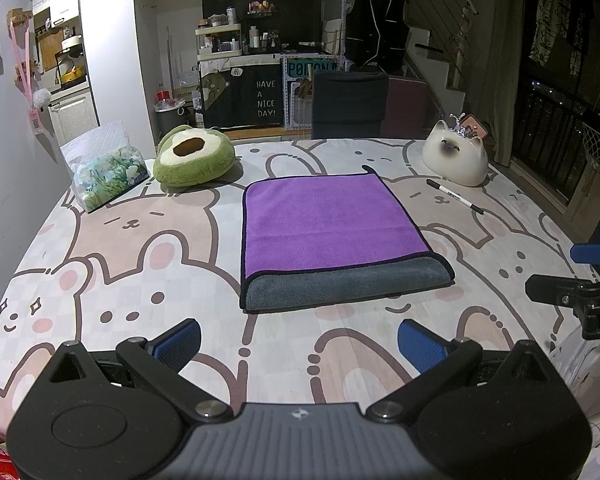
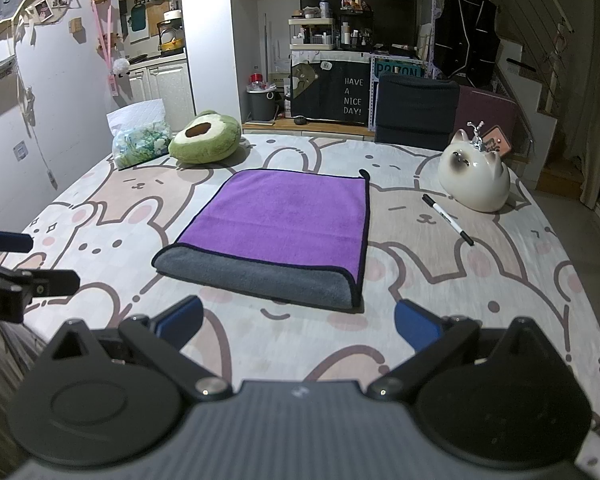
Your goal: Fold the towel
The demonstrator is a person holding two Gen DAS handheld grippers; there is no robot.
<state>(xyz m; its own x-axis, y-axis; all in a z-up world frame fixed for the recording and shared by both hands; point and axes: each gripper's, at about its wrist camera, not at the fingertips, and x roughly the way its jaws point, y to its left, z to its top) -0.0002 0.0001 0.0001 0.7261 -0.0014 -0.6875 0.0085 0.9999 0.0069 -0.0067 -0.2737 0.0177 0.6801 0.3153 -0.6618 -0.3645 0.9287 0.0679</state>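
Note:
A purple towel (image 1: 328, 220) with a grey underside lies folded flat in the middle of the table; its grey fold faces me. It also shows in the right wrist view (image 2: 284, 220). My left gripper (image 1: 298, 344) is open and empty, above the table just short of the towel's near edge. My right gripper (image 2: 298, 328) is open and empty, also just short of the near edge. The right gripper shows at the right edge of the left wrist view (image 1: 580, 276), and the left gripper at the left edge of the right wrist view (image 2: 16, 264).
The table has a bunny-print cloth (image 1: 140, 280). An avocado plush (image 1: 194, 158) and a tissue pack (image 1: 108, 178) sit at the back left. A white cat figure (image 1: 456, 156) and a black marker (image 1: 456, 196) lie at the back right. A dark chair (image 1: 350, 104) stands behind the table.

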